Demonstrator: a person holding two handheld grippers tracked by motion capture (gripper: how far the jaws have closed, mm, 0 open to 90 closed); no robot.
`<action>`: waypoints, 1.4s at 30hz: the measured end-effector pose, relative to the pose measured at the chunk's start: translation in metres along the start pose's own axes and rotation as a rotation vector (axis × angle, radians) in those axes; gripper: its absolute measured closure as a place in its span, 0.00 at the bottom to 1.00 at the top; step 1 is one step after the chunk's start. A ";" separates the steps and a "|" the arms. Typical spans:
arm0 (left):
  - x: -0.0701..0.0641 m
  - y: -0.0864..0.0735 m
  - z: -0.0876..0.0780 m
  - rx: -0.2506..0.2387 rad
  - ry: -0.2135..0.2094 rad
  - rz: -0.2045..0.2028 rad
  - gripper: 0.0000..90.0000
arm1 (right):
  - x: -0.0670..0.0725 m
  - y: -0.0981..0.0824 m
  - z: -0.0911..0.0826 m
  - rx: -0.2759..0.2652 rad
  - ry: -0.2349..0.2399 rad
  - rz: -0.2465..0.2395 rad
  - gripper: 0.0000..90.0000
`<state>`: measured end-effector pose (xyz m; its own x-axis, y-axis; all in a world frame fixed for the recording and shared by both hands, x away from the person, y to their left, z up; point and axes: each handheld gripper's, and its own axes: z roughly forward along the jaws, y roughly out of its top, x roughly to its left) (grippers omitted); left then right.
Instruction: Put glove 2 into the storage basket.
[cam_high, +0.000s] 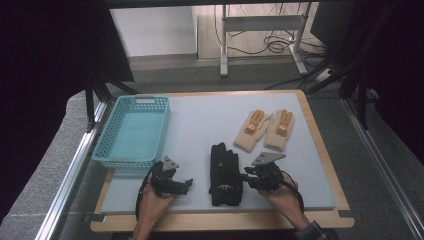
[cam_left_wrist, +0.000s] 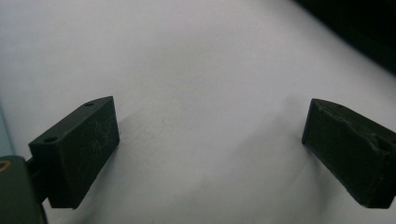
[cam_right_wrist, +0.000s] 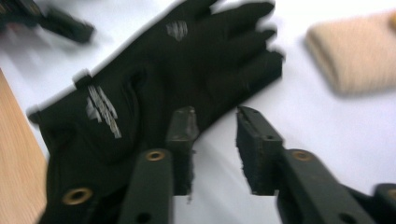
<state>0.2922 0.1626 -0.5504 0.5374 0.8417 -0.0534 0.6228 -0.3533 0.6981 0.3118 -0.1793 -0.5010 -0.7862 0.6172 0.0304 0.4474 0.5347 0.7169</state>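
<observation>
A pair of black gloves (cam_high: 225, 174) lies stacked at the front middle of the grey mat, fingers pointing away from me. My right gripper (cam_high: 246, 177) is low at their right edge, pointing left at them. In the right gripper view the black gloves (cam_right_wrist: 154, 93) lie just ahead and to the left; the right gripper (cam_right_wrist: 217, 140) is open with a narrow gap and bare mat between the jaws, its left jaw at the glove's edge. My left gripper (cam_high: 187, 184) rests left of the gloves. The left gripper (cam_left_wrist: 210, 149) stands wide open over bare mat.
A turquoise basket (cam_high: 142, 100) stands at the mat's left side. A pair of beige knitted gloves (cam_high: 265, 129) lies at the back right, and a beige cuff (cam_right_wrist: 355, 51) is seen in the right gripper view. The wooden board's edge (cam_high: 225, 220) runs along the front.
</observation>
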 end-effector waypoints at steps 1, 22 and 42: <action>0.001 -0.002 -0.002 0.000 0.000 0.000 0.05 | -0.001 -0.005 0.000 0.005 0.004 0.005 0.79; 0.019 -0.019 -0.017 0.003 0.015 0.005 0.03 | 0.046 -0.009 0.038 0.002 0.139 -0.083 0.86; 0.025 -0.020 -0.018 0.002 -0.013 0.026 0.04 | 0.031 0.004 0.029 -0.051 0.069 -0.077 0.64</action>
<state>0.2831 0.1983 -0.5527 0.5603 0.8271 -0.0444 0.6099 -0.3758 0.6977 0.3013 -0.1411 -0.5168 -0.8457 0.5332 0.0209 0.3640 0.5478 0.7532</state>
